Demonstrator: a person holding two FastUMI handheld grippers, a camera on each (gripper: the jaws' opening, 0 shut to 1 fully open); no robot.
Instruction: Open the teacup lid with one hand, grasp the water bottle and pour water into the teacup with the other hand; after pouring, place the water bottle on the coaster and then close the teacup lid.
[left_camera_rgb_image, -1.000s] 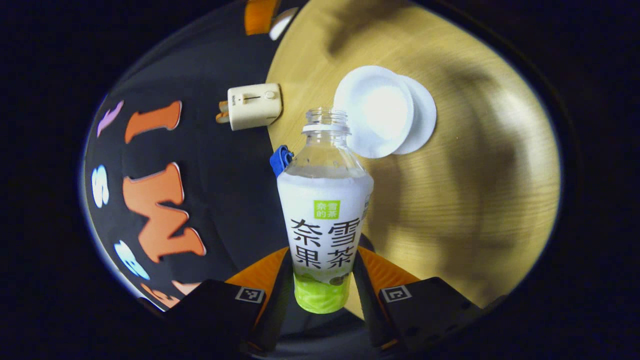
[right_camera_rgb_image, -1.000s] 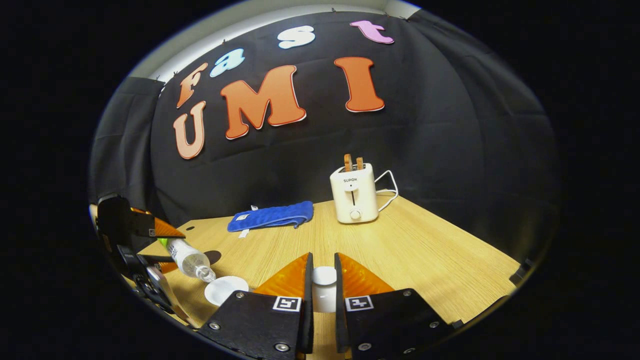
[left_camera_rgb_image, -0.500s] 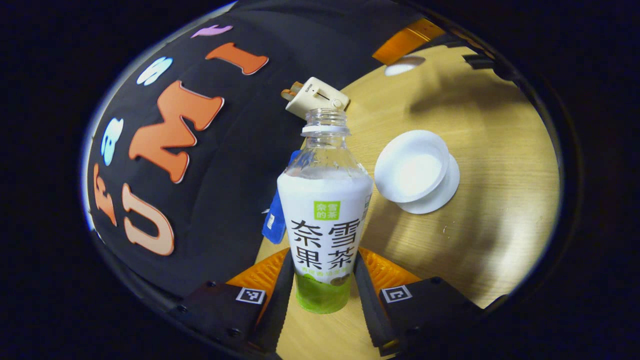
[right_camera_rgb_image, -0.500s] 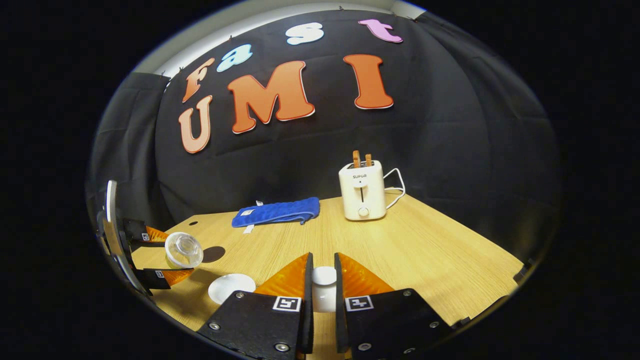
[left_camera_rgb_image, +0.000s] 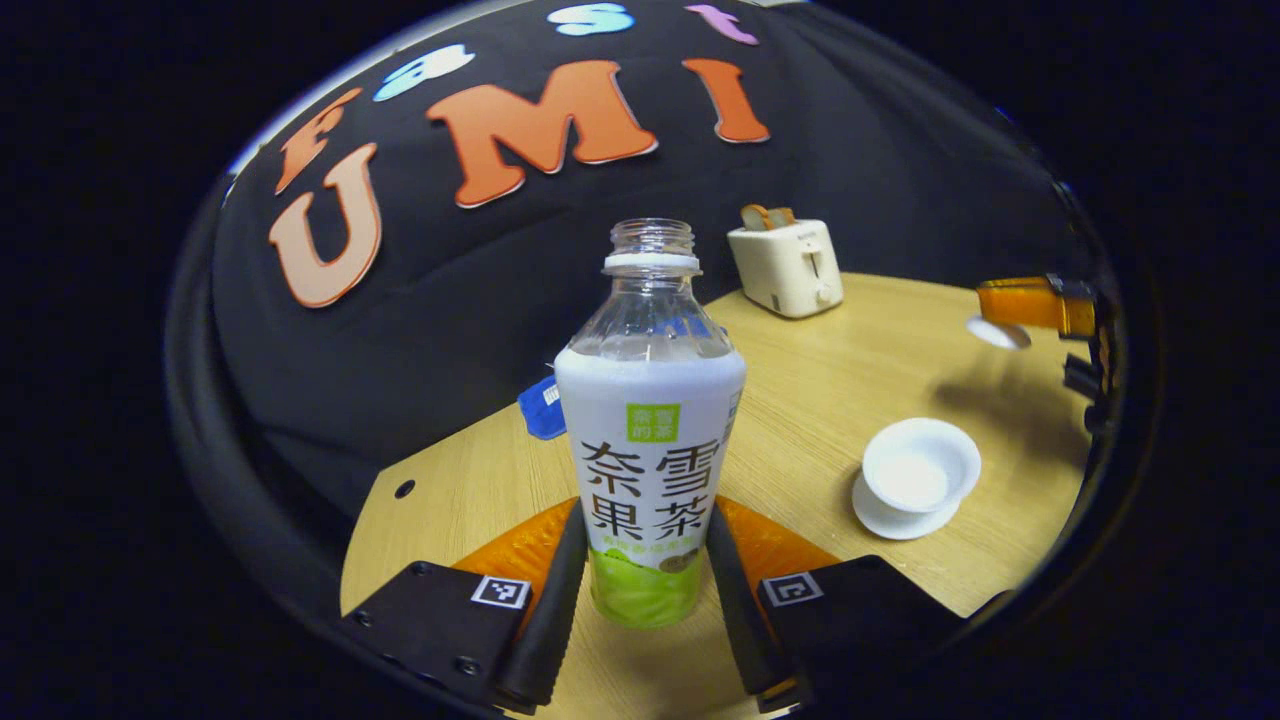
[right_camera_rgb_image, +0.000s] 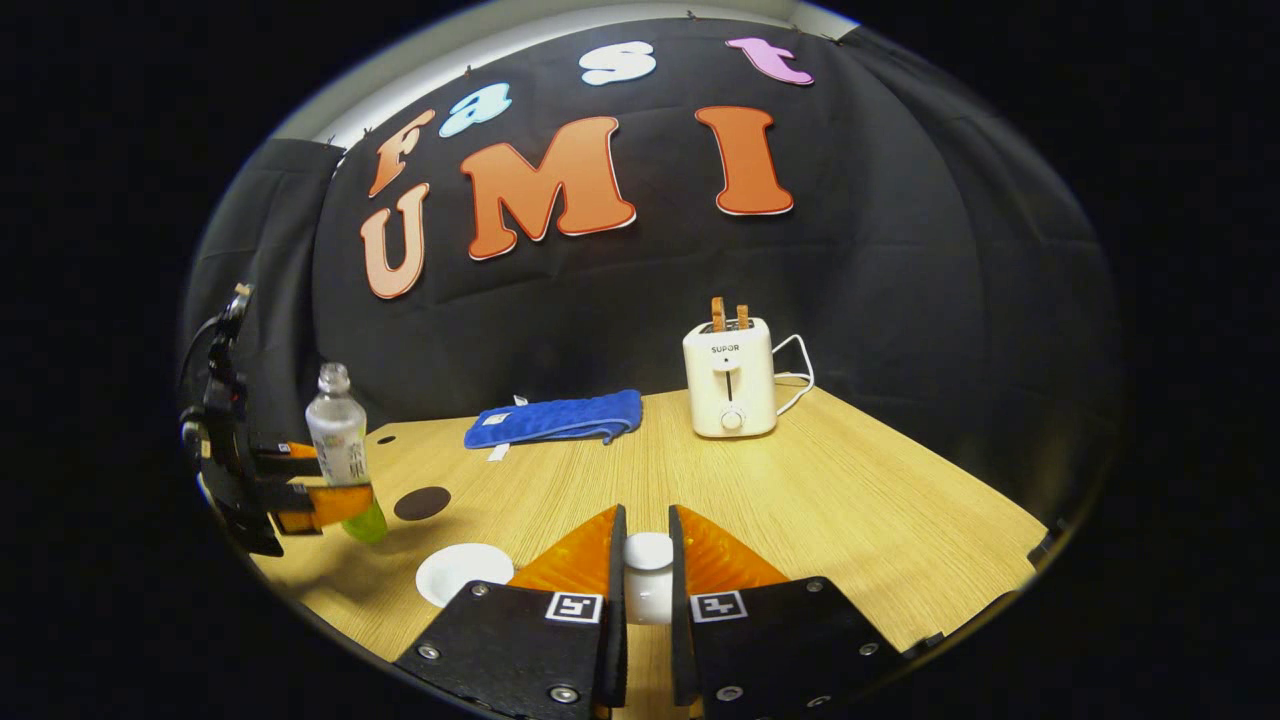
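I am taking the teacup (left_camera_rgb_image: 920, 475) as my landmark; it is sitting uncovered on its saucer on the table (left_camera_rgb_image: 820, 400).

Risks, as I judge them:
- The water bottle (left_camera_rgb_image: 650, 420) is uncapped and upright, with liquid up to its shoulder. A jolt or tilt on the way to the coaster (right_camera_rgb_image: 421, 503) could slosh water onto the table.
- The left gripper (left_camera_rgb_image: 640, 575) is pinching the bottle low, near its base, so the bottle is top-heavy and could pivot between the fingers.
- The coaster is a small dark disc lying beyond the teacup, on the blue cloth (right_camera_rgb_image: 553, 418) side. Setting the bottle down off-centre could leave it rocking on the edge.
- The lid (right_camera_rgb_image: 648, 580) is being gripped by its small knob alone. A slip would be dropping it beside the teacup or onto the rim.

Claws:
- Left gripper: closed on the bottle, both fingers pressing its lower label band. In the right gripper view the bottle is hanging left of the teacup and close beside the coaster, apparently just above the table.
- Right gripper (right_camera_rgb_image: 646, 575): clamped narrowly on the lid's knob, holding it aloft to the right of the teacup.

The toaster (right_camera_rgb_image: 730, 378) is standing well behind the teacup.
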